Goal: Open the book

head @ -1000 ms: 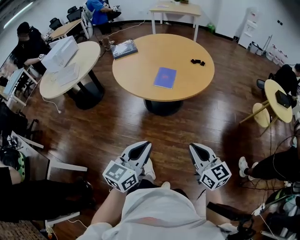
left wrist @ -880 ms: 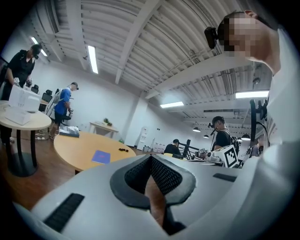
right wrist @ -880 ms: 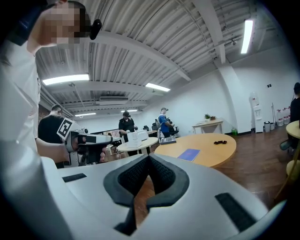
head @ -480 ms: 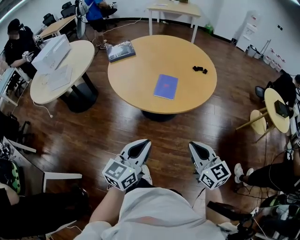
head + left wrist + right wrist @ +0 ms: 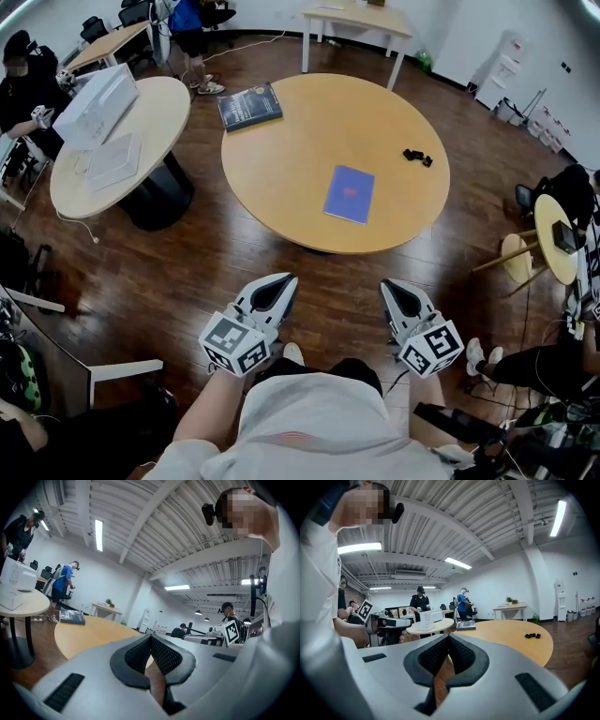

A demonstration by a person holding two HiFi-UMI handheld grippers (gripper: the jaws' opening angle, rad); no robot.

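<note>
Blue book (image 5: pixel 349 193) plain from head view, left hand-held gripper (image 5: pixel 280 282), right hand-held gripper (image 5: pixel 390 287), both pressed together

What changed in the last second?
The person has walked toward the round table, so it and the blue book sit nearer in the head view. Nothing was gripped or let go. The left gripper and right gripper stay shut and empty, short of the round table; the blue book stays closed.

Blue book (image 5: pixel 349 194): its cover mark (reddish) is too small to read.
</note>
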